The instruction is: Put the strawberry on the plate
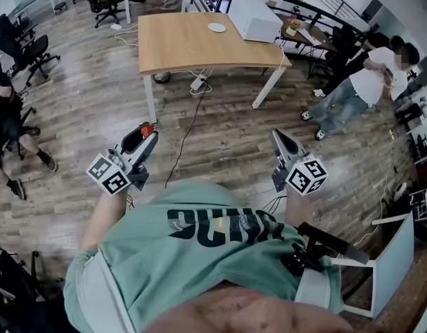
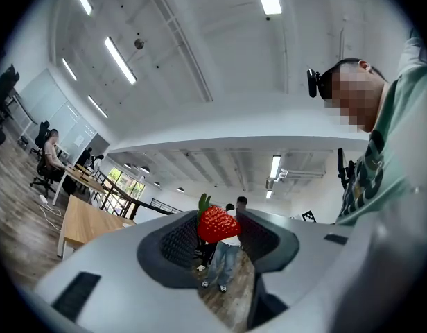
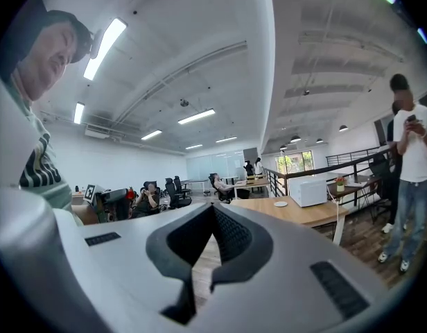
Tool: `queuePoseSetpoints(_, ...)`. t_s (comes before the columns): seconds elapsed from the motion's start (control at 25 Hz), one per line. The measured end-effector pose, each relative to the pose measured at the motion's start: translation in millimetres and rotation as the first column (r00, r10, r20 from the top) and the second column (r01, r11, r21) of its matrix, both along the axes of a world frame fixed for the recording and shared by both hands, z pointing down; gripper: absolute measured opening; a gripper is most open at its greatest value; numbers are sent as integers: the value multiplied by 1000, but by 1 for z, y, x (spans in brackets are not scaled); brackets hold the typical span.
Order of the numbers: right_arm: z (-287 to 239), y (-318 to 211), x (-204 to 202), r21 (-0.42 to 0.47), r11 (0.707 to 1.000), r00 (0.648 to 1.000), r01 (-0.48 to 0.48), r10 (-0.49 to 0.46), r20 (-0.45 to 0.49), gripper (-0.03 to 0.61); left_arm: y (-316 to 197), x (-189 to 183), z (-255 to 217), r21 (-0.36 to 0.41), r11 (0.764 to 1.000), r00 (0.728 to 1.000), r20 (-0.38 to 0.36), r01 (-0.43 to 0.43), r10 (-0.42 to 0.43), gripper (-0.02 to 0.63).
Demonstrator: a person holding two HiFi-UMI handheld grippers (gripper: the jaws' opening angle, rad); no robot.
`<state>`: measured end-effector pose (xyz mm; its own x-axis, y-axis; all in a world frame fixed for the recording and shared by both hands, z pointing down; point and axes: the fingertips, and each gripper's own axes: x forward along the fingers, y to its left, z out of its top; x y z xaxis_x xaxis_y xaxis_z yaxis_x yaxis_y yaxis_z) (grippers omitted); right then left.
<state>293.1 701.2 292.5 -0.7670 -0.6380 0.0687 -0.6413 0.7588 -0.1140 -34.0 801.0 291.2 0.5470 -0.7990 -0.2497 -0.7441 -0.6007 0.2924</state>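
A red strawberry with a green top sits pinched between the pads of my left gripper, which is shut on it. In the head view the strawberry shows at the tip of the left gripper, held in the air over the wooden floor. My right gripper is held up at the right, and its jaws meet at the tips with nothing between them. A small white plate lies on the far wooden table, well beyond both grippers. The right gripper view also shows this plate.
A white box stands on the table next to the plate. Two people stand at the right by a railing. A seated person and office chairs are at the left. Cables trail across the floor below the table.
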Motion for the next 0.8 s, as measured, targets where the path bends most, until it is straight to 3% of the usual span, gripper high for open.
queuePoseSetpoints(0.36,-1,-4,-13,-39,999,998,35,-33,59,6,10,-12,-1,1,999,999,-10,39,-39,178)
queuePoseSetpoints(0.8,-3,2,-56,-21,994,994,105,-105,23,6,21,-45,4,18,997,997,-38,74,-74,178)
